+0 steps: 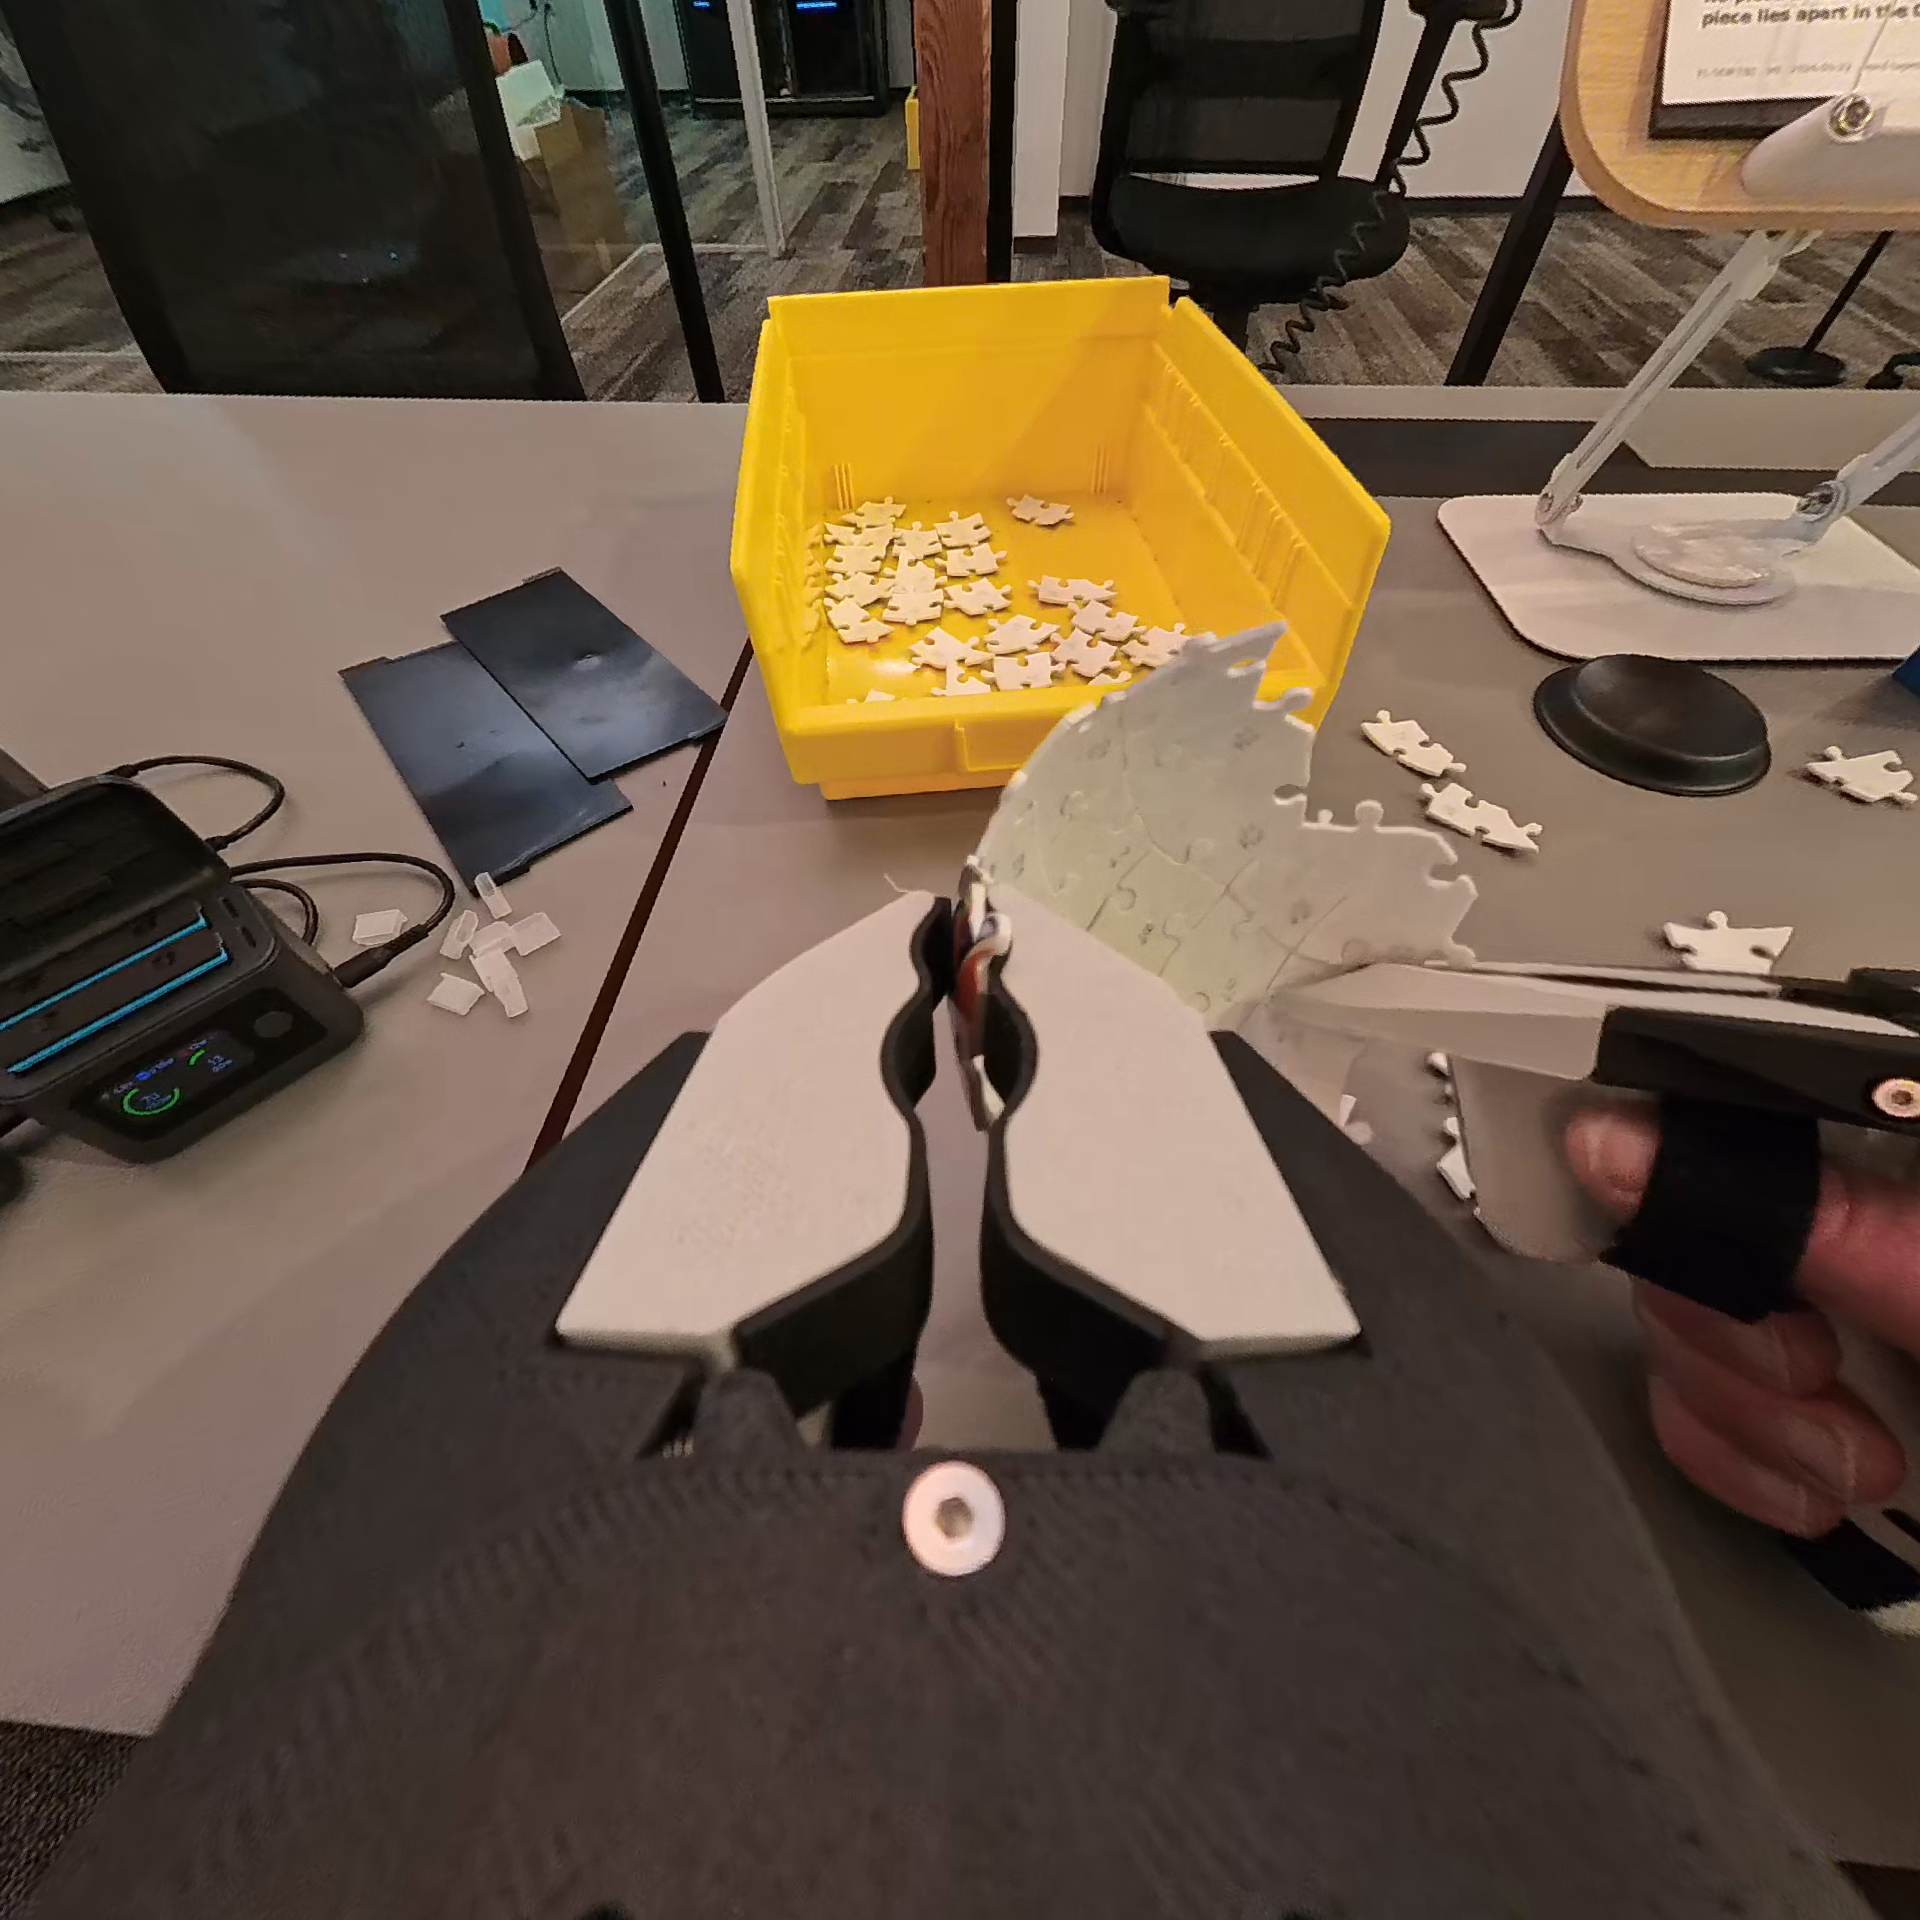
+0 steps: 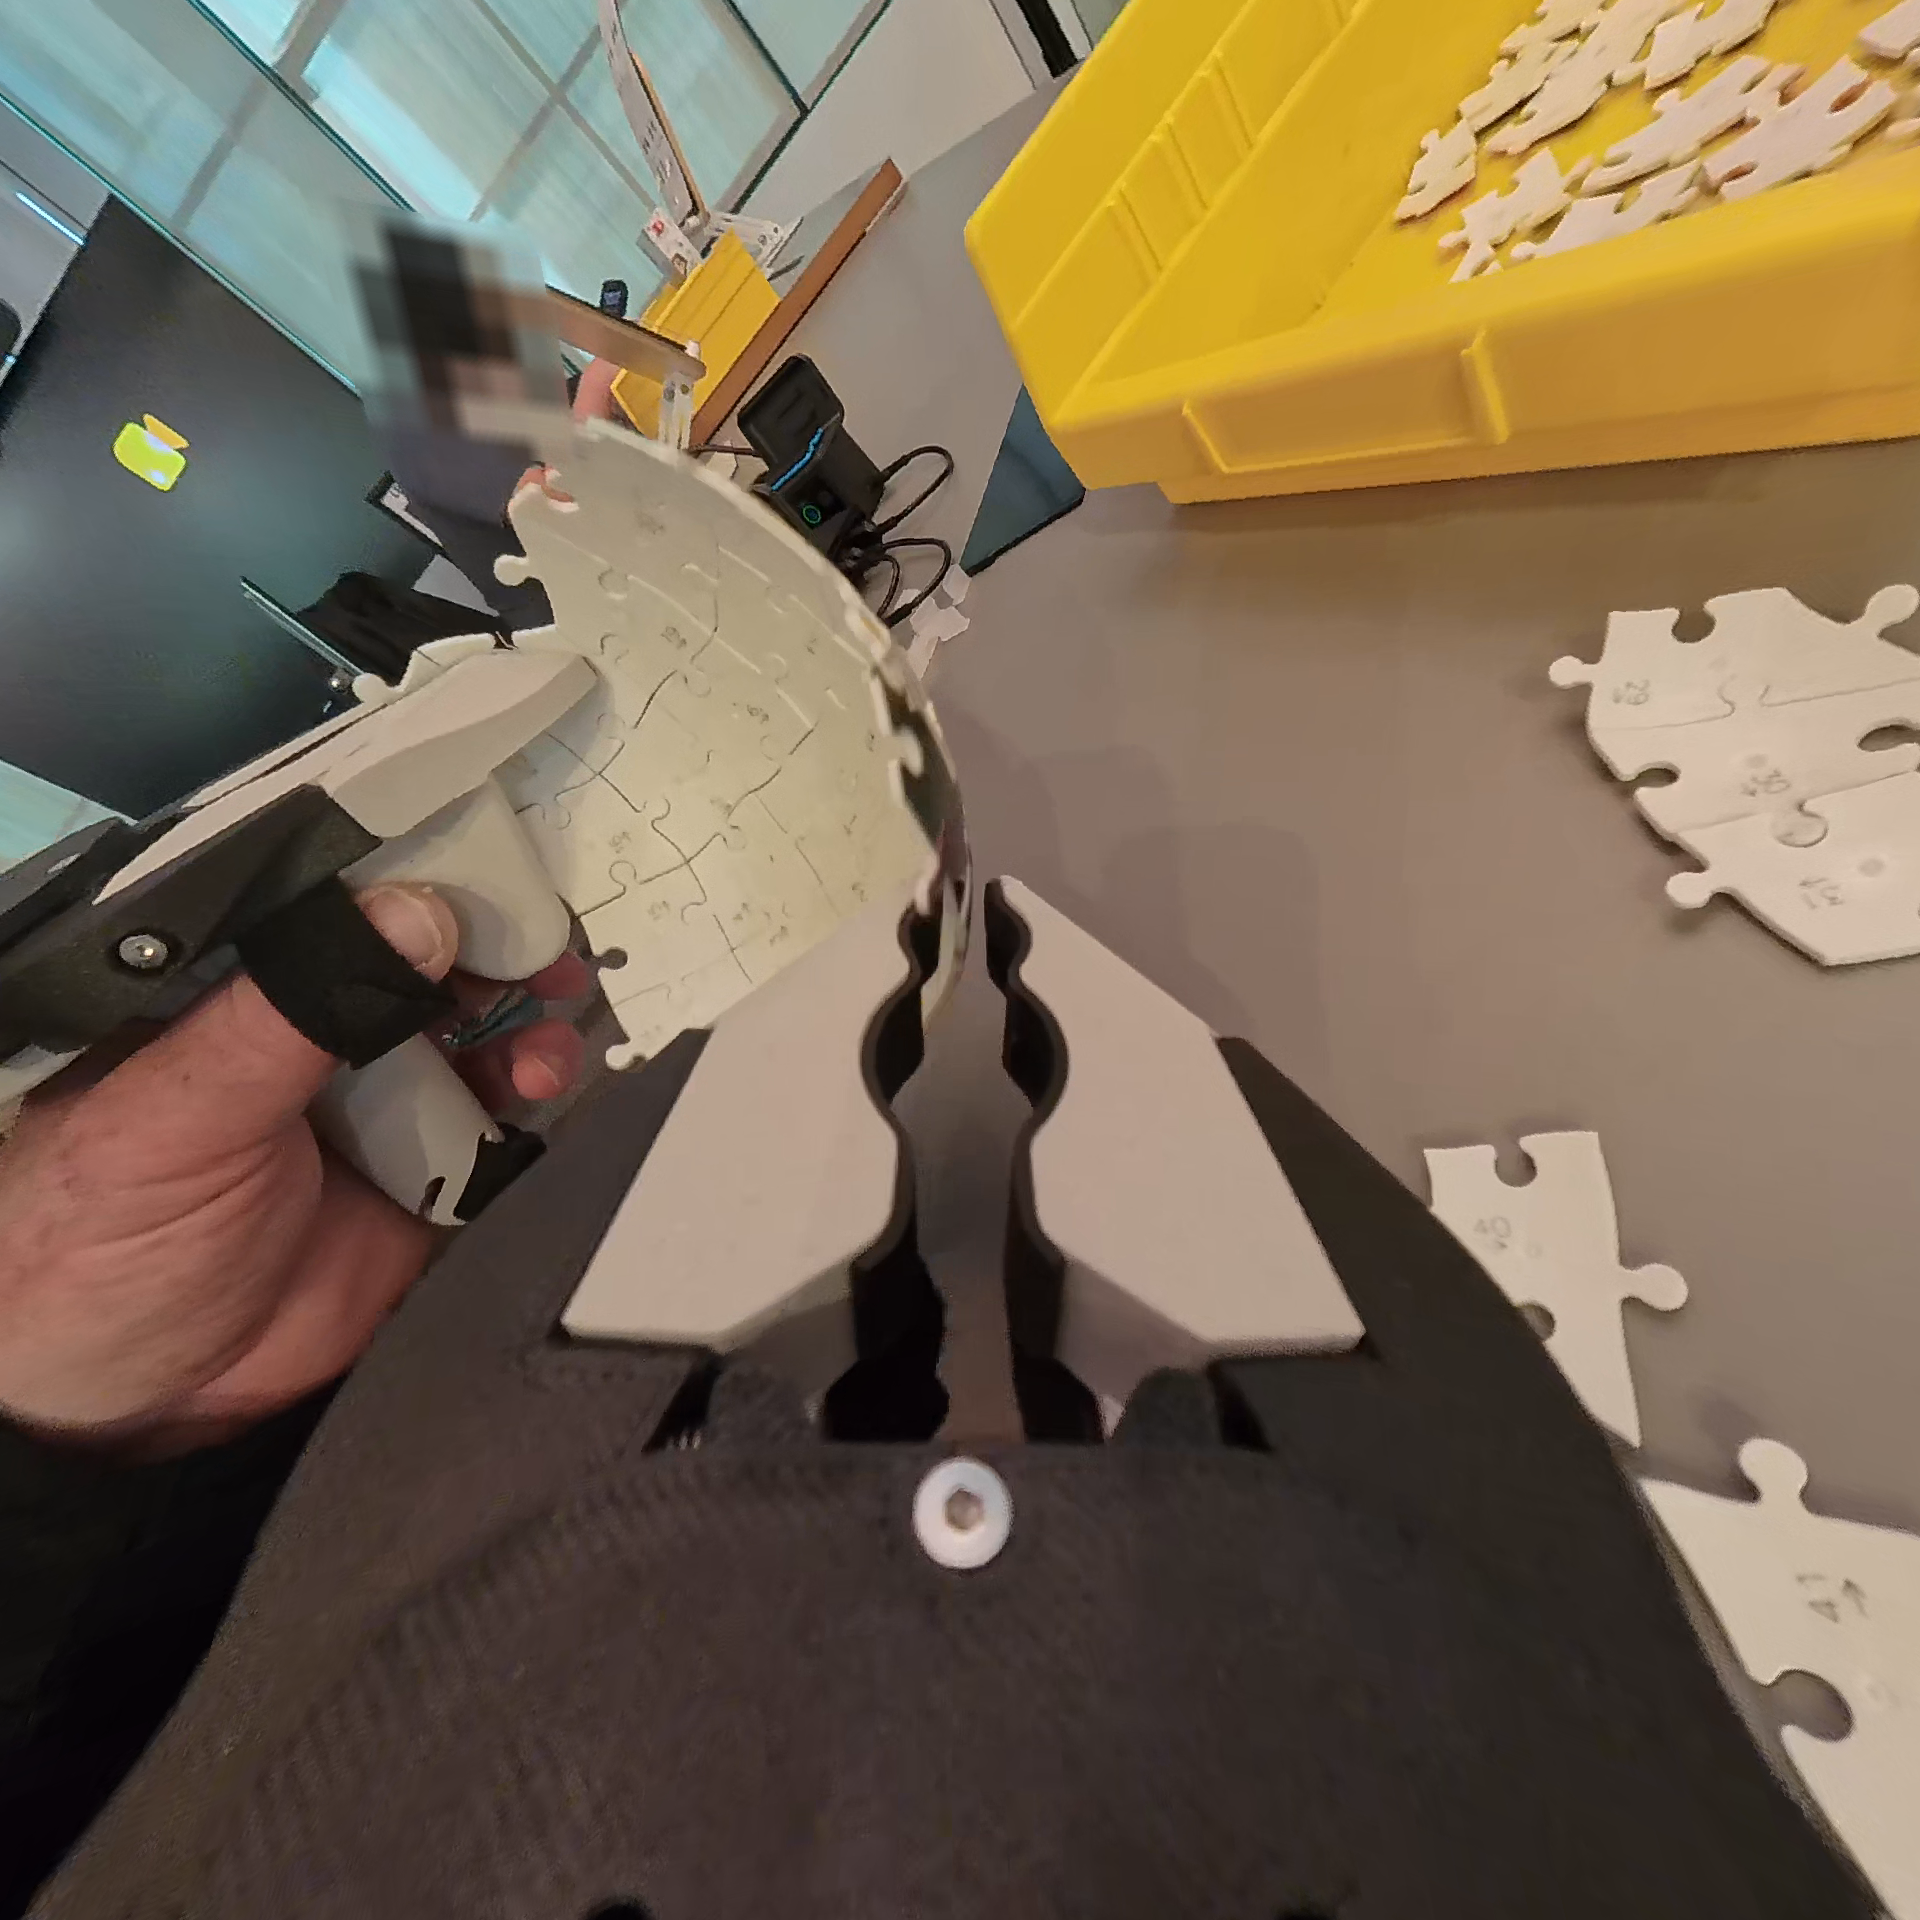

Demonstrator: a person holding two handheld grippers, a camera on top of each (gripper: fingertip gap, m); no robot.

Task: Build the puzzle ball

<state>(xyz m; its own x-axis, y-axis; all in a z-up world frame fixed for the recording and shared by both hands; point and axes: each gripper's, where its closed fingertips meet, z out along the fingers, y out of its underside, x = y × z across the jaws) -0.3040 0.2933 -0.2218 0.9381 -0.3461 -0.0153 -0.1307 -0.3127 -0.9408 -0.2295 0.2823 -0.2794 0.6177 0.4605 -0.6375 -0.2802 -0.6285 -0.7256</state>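
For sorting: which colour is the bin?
Yellow bin, best seen in the left wrist view.

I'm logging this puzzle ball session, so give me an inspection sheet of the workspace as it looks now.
Surface: grey table, seam between two tops.
Job's things: curved shell held aloft; loose pieces in yellow bin; more pieces on table.
Clutter: two black sheets, small clear bits, black dome.
Grippers: left gripper and right gripper both clamp the shell's edge.
Cables: black leads at charger box.
Surroundings: office chair, glass partitions.
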